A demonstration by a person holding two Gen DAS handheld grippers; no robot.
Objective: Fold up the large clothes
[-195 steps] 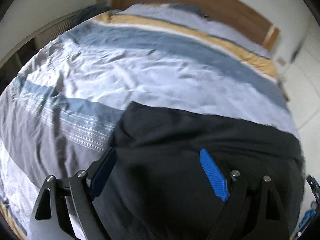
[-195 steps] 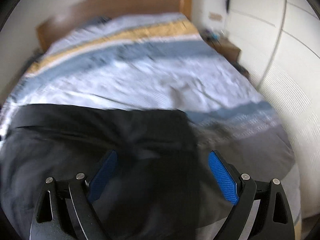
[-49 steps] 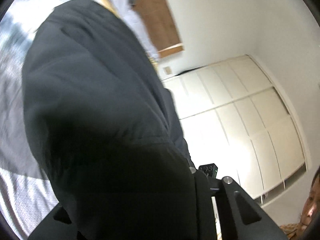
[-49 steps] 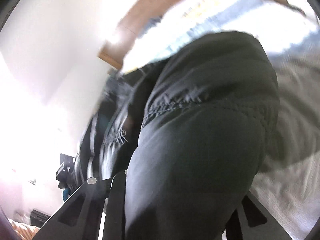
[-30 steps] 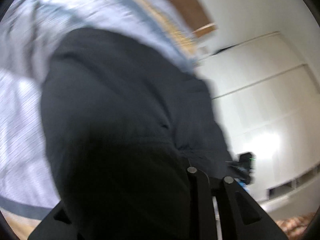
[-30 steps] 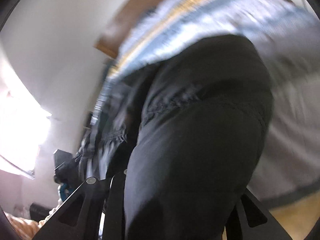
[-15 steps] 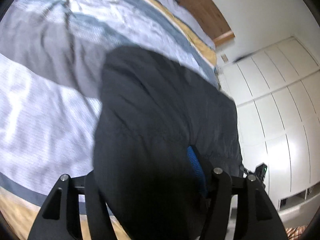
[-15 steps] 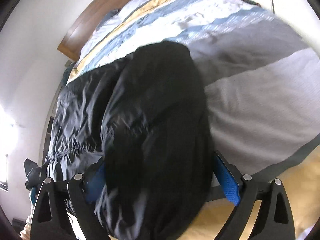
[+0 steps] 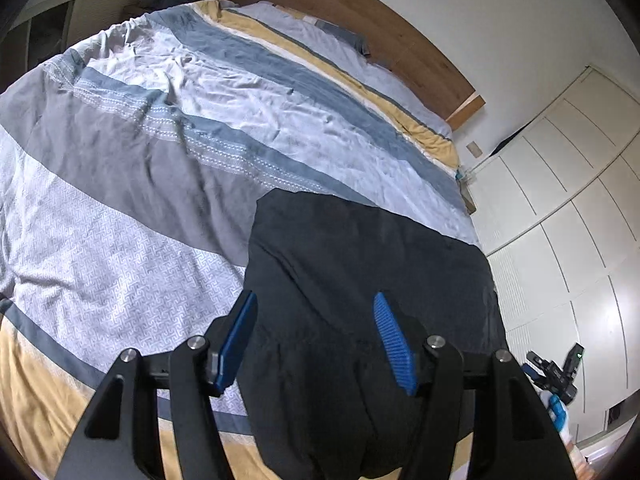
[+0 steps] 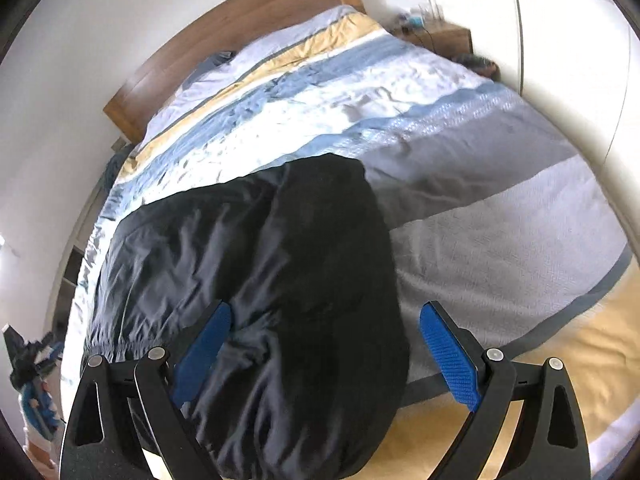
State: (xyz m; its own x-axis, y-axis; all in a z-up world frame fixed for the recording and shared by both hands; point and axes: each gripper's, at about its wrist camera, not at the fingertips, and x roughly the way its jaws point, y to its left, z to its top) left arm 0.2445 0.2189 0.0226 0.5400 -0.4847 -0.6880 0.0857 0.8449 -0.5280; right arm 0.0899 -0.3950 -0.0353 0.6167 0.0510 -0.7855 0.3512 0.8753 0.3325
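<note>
Step in hand: judged to be a release after laying a fold, with both grippers standing off the cloth before the next edge is taken.
Doing it well: lift clear without catching the fabric, or the laid fold will drag; then take the next edge at two well-spread points so it turns over evenly.
Left gripper [image 9: 316, 340]: its jaws have just been opening; blue pads [image 9: 394, 346] stand apart with the dark cloth lying between and below them, not pinched.
Right gripper [image 10: 324, 350]: its jaws have just been opening and stand wide, one pad over the garment, the other over bare cover; nothing held.
Garment: a large black, thin, slightly shiny jacket-like piece [image 10: 256, 264], creased, doubled into a thick rounded bundle along its right side.
Garment's place: at the near edge of the bed, on the grey, blue and yellow striped duvet cover [image 9: 140, 184], its near end hanging slightly over the edge.
Far end: brown wooden headboard [image 9: 360, 12].
</note>
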